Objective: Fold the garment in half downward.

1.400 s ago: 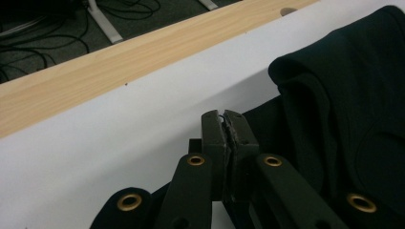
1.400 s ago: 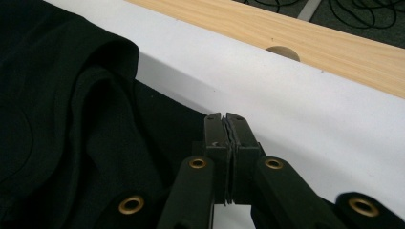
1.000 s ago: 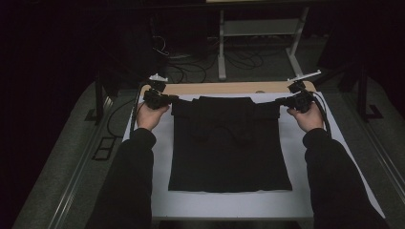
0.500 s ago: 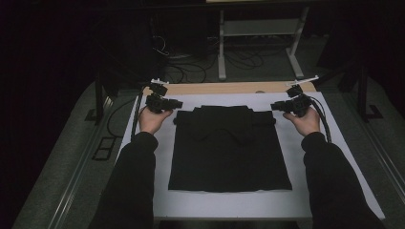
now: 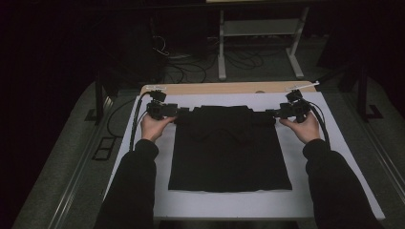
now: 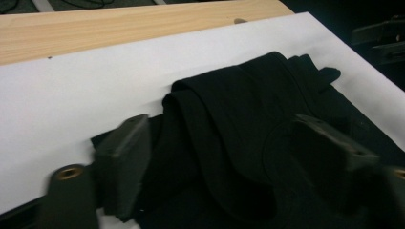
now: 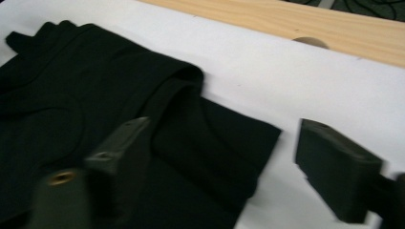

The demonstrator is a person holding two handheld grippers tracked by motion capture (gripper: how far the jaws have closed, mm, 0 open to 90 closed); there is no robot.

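A person seated at a table works a single black garment [image 5: 229, 145], which lies flat on one white sheet [image 5: 334, 157] with its folded top edge toward the strip of bare wooden tabletop [image 5: 229, 88] at the far side. One hand-held gripper stands at each upper corner of the garment: the left gripper [image 5: 177, 114] at its left shoulder, the right gripper [image 5: 270, 114] at its right shoulder. Both have just been opening. In the left gripper view the two black pads [image 6: 122, 162] stand wide apart, with the doubled-over cloth [image 6: 229, 138] lying loose between them and pressed by neither. In the right gripper view one pad [image 7: 124, 152] hovers over the fabric [image 7: 95, 119] and the other sits off its corner, above the white sheet [image 7: 267, 71], so nothing is gripped. The paired placement looks deliberate, since taking both corners together would carry the top edge evenly and lay the fold straight. The cloth now seems set down and let go, the fold across the shoulders apparently complete. Count: one garment, one sheet, two grippers, two forearms in dark sleeves [image 5: 133, 181].
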